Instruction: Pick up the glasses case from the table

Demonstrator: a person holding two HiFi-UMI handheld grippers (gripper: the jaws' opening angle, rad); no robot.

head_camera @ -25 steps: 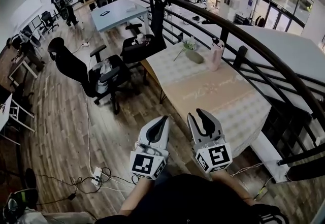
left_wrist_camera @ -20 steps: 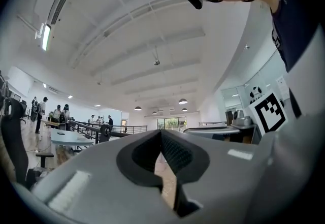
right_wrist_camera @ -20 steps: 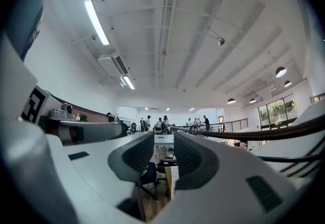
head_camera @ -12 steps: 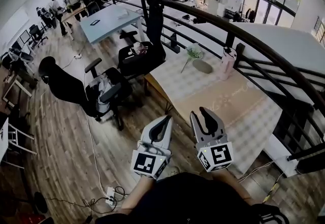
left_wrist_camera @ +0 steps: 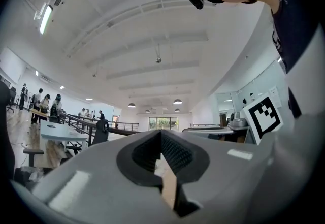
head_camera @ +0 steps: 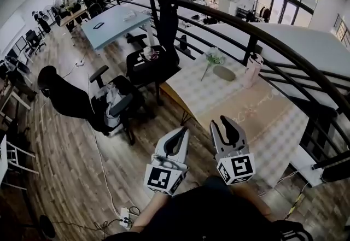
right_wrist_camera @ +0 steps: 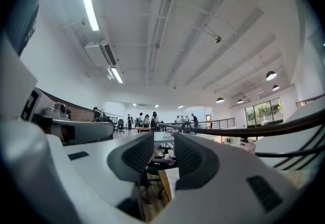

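Note:
The glasses case (head_camera: pixel 223 72), a grey-green oval, lies on the far part of the cloth-covered table (head_camera: pixel 273 136), between a small plant (head_camera: pixel 211 58) and a pink bottle (head_camera: pixel 252 66). Both grippers hang level at the bottom of the head view, well short of the case. My left gripper (head_camera: pixel 183 131) (left_wrist_camera: pixel 161 139) has its tips touching and holds nothing. Beside it, my right gripper (head_camera: pixel 224 121) (right_wrist_camera: pixel 163 147) shows a narrow gap between its pads, with nothing in it. The table's corner (right_wrist_camera: pixel 171 183) shows through that gap.
Black office chairs (head_camera: pixel 150 62) (head_camera: pixel 71 98) stand left of the table on the wooden floor. A dark curved railing (head_camera: pixel 257 32) runs behind and right of the table. A power strip with cables (head_camera: pixel 124 217) lies on the floor. A blue table (head_camera: pixel 117 18) and people are far back.
Both grippers have travelled forward with the person. The table, chairs and railing now sit nearer and lower in the head view. Neither gripper's jaws have visibly changed.

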